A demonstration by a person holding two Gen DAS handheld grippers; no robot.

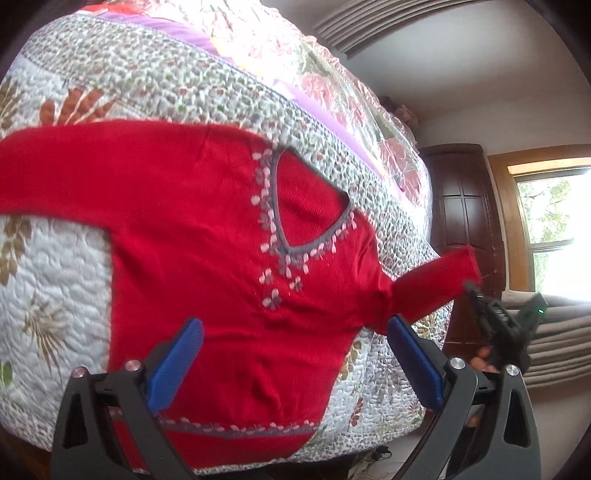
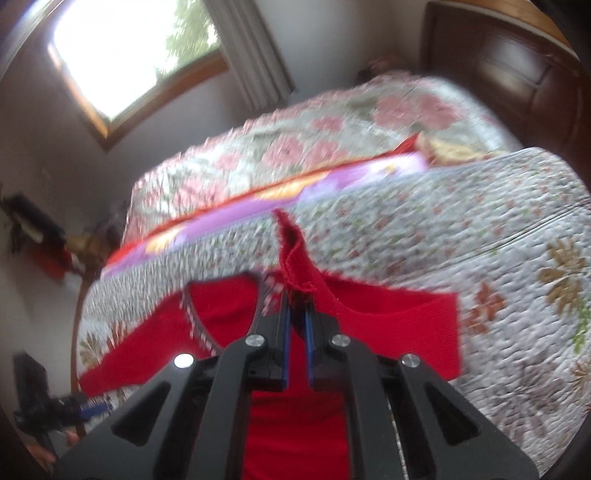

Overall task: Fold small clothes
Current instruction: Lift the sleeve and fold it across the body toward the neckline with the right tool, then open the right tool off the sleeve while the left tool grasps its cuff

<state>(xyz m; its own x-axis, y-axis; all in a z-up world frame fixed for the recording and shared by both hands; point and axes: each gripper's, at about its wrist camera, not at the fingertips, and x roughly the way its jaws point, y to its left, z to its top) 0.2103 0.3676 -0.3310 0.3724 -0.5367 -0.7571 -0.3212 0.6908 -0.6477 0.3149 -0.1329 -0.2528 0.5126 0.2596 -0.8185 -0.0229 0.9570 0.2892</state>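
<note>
A red sweater (image 1: 192, 236) with a grey, pink-stitched V-neck (image 1: 280, 206) lies face up on a quilted bed cover (image 1: 55, 280). Its hem hangs over the bed's near edge. My left gripper (image 1: 295, 362) hovers open above the sweater's lower body, with its blue pads (image 1: 177, 365) wide apart and nothing between them. One sleeve (image 1: 432, 280) is lifted off the bed toward the right, and my right gripper (image 1: 474, 290) pinches its cuff. In the right wrist view, my right gripper (image 2: 296, 314) is shut on that sleeve (image 2: 291, 251). The other sleeve (image 1: 55, 162) lies flat, stretched to the left.
A purple sheet (image 1: 177, 33) and a pink floral blanket (image 1: 314, 74) lie farther back on the bed. A dark wooden wardrobe (image 1: 461, 199), a window (image 1: 554, 218) and a grey sofa (image 1: 561, 343) stand to the right of the bed.
</note>
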